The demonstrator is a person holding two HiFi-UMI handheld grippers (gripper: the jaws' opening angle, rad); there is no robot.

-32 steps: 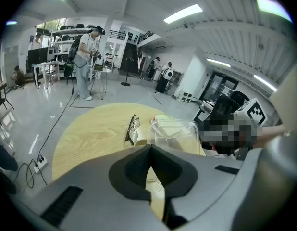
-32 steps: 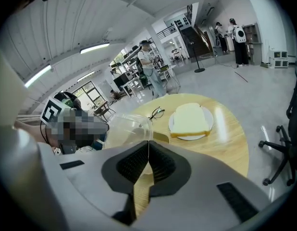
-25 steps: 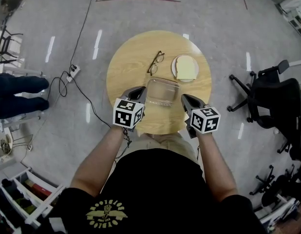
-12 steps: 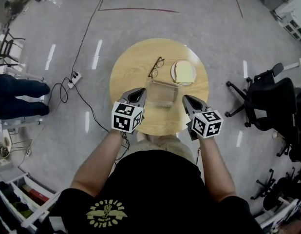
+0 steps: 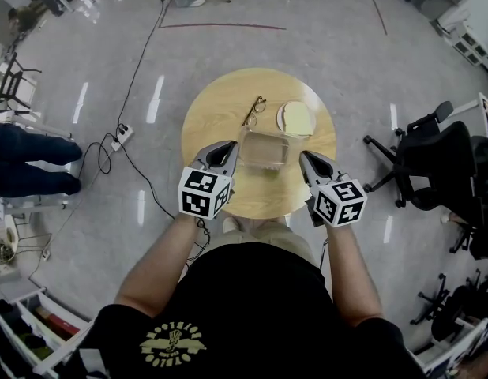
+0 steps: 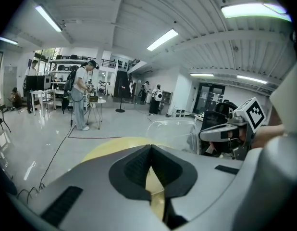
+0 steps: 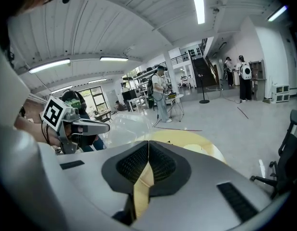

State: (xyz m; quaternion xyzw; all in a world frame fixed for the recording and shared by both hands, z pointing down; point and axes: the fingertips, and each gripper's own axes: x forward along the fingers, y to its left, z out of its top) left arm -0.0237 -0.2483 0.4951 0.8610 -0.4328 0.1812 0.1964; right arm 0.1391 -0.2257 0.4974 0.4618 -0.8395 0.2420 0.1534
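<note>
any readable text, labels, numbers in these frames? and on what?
No text reads clearly in any view.
Yellow print on the shirt emblem: too small and blurred to read.
Cubes on the left gripper and right gripper: black-and-white square marker patterns only, no letters or digits.

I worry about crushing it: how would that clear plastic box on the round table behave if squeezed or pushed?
The clear plastic box looks thin-walled and empty, so it is probably light and likely to flex under a hard squeeze. Low and wide, it would likely slide on the smooth table rather than tip.
</note>
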